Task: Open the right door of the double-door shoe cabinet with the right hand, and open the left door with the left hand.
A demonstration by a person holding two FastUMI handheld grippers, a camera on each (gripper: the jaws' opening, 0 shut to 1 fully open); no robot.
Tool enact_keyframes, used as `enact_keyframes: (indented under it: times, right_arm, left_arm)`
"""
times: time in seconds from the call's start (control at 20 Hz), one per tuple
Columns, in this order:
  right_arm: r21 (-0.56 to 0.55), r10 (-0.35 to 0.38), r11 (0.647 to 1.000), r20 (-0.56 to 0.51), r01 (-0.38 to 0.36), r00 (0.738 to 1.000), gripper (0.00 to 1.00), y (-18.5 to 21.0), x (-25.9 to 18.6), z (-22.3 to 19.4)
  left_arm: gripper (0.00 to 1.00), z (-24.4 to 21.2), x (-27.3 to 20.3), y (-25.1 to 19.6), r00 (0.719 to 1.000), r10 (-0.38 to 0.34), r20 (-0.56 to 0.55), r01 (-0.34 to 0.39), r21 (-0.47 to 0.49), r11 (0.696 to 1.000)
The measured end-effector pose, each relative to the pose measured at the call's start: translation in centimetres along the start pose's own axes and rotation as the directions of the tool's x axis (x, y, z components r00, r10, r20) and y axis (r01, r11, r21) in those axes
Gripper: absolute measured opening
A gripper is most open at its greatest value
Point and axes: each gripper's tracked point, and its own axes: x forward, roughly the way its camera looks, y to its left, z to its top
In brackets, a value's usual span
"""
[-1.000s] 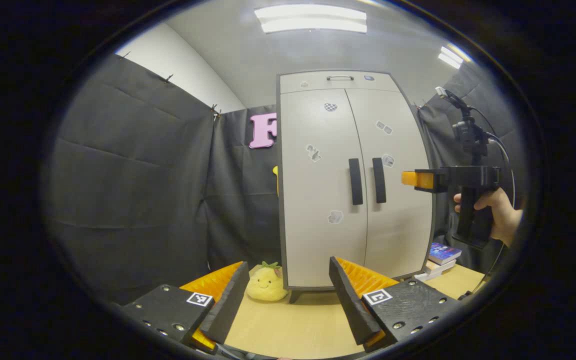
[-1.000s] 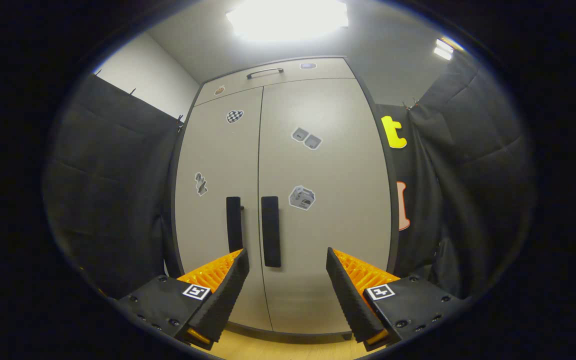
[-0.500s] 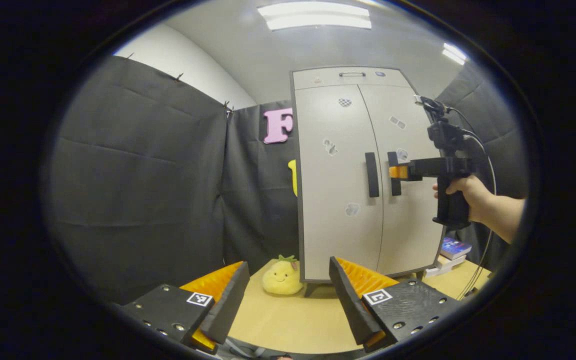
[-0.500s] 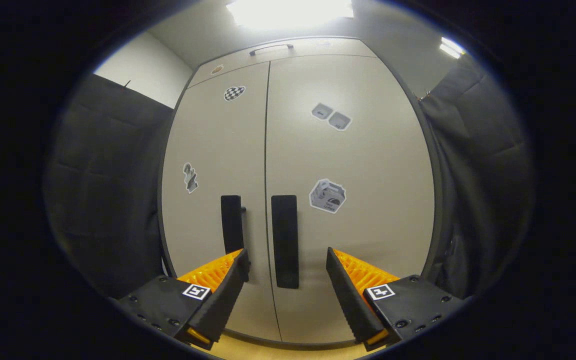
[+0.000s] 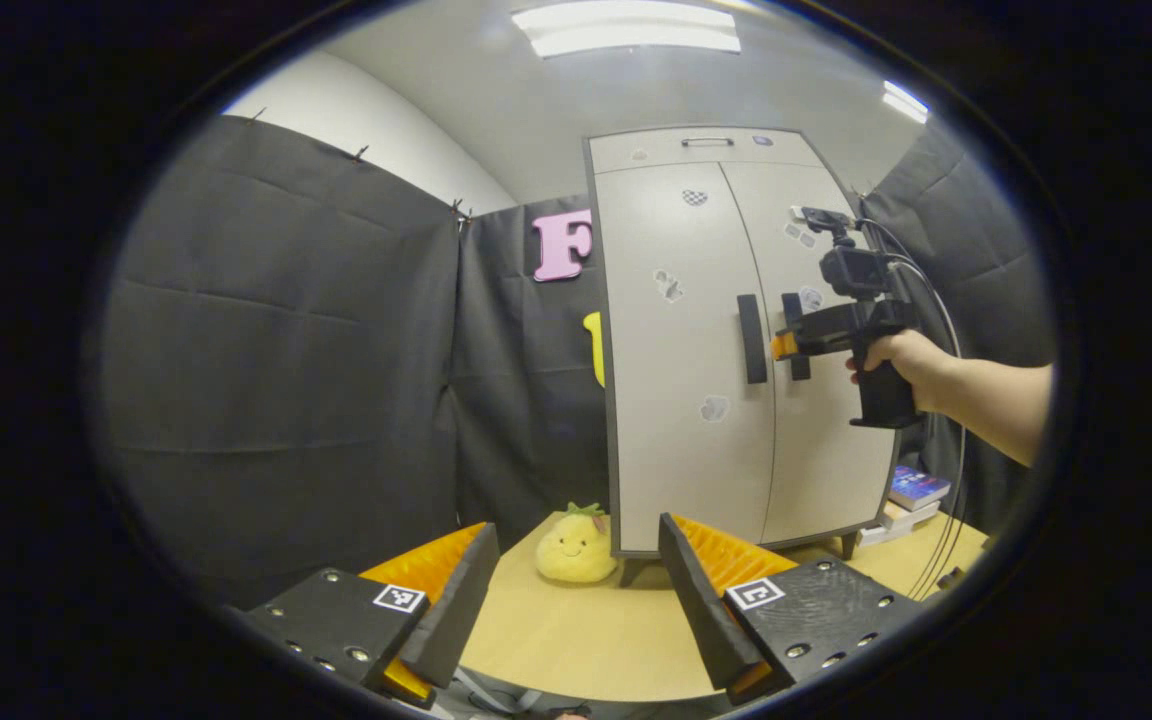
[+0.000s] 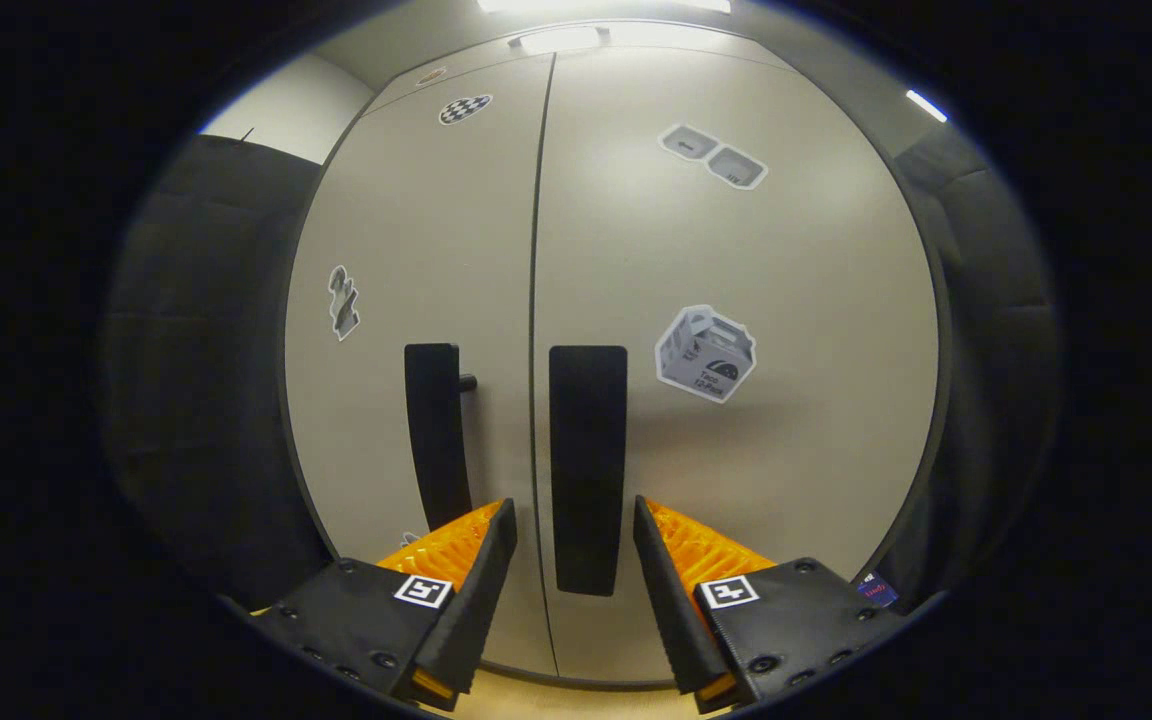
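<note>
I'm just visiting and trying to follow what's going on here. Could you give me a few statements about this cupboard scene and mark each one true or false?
1. Both doors of the shoe cabinet are closed. True.
2. The right gripper has its fingers on either side of the right door handle, not yet pressing on it. True.
3. The left gripper is gripping the left door handle. False: it is open and well back from the cabinet, above the table.
4. A yellow plush toy sits on top of the cabinet. False: it sits on the table beside the cabinet's foot.
5. Books lie by the cabinet's other side. True.
</note>
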Motion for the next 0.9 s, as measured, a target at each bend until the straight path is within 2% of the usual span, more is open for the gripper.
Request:
enact_keyframes:
  times: [0.05, 0.1, 0.15, 0.2, 0.25, 0.3, 0.35, 0.5, 0.6, 0.65, 0.8, 0.9]
  right_arm:
    - [-0.001, -0.038, 0.999, 0.01, 0.038, 0.999, 0.58, -0.7, 0.2, 0.1]
    - [0.026, -0.036, 0.999, 0.008, 0.036, 0.999, 0.51, -0.7, 0.3, 0.2]
    - [0.049, -0.036, 0.998, 0.002, 0.036, 0.999, 0.33, -0.7, 0.4, 0.1]
    - [0.065, -0.036, 0.997, -0.005, 0.036, 0.999, 0.36, -0.7, 0.3, 0.1]
    - [0.057, -0.033, 0.998, -0.011, 0.033, 0.999, 0.28, -0.6, 0.4, 0.0]
    - [0.046, -0.033, 0.998, -0.014, 0.034, 0.999, 0.28, -0.7, 0.6, -0.2]
    - [0.033, -0.03, 0.999, -0.021, 0.03, 0.999, 0.13, -0.6, 0.3, -0.1]
    - [0.036, 0.003, 0.999, -0.042, -0.002, 0.999, 0.08, -0.5, -0.3, -0.1]
    - [0.026, 0.018, 1.0, -0.047, -0.017, 0.999, 0.11, -0.5, -1.2, -0.3]
    - [0.036, 0.03, 0.999, -0.047, -0.028, 0.998, 0.08, -0.6, -2.0, -0.3]
    - [0.05, 0.068, 0.997, -0.056, -0.065, 0.996, 0.11, -0.8, -4.2, -0.2]
    - [0.048, 0.084, 0.995, -0.058, -0.082, 0.995, 0.08, -1.2, -5.6, -0.4]
  left_arm:
    - [0.93, -0.1, 0.0, 0.1, 1.0, 0.002, -0.002, -0.002, -0.003, 1.0]
    - [0.93, -0.1, -0.1, 0.2, 1.0, 0.002, -0.005, -0.002, -0.006, 1.0]
    - [0.93, -0.2, -0.1, 0.3, 1.0, 0.003, -0.006, -0.003, -0.006, 1.0]
    - [0.94, -0.2, -0.1, 0.5, 1.0, 0.004, -0.008, -0.004, -0.006, 1.0]
    - [0.94, -0.3, -0.1, 0.6, 1.0, 0.006, -0.009, -0.006, -0.006, 1.0]
    - [0.94, -0.2, -0.2, 0.8, 1.0, 0.008, -0.008, -0.008, -0.008, 1.0]
    - [0.93, -0.1, -0.2, 0.9, 1.0, 0.008, -0.005, -0.009, -0.012, 1.0]
    - [0.94, 0.5, -0.3, 0.7, 1.0, -0.003, 0.011, 0.003, -0.018, 1.0]
    - [0.94, 0.7, 0.0, 0.3, 1.0, -0.019, 0.015, 0.019, -0.016, 1.0]
    - [0.94, 0.8, 0.1, 0.0, 0.999, -0.029, 0.019, 0.029, -0.018, 0.999]
    - [0.94, 1.5, 0.7, -1.4, 0.997, -0.068, 0.035, 0.069, -0.022, 0.997]
    - [0.93, 1.7, 0.8, -2.4, 0.994, -0.096, 0.044, 0.097, -0.017, 0.995]
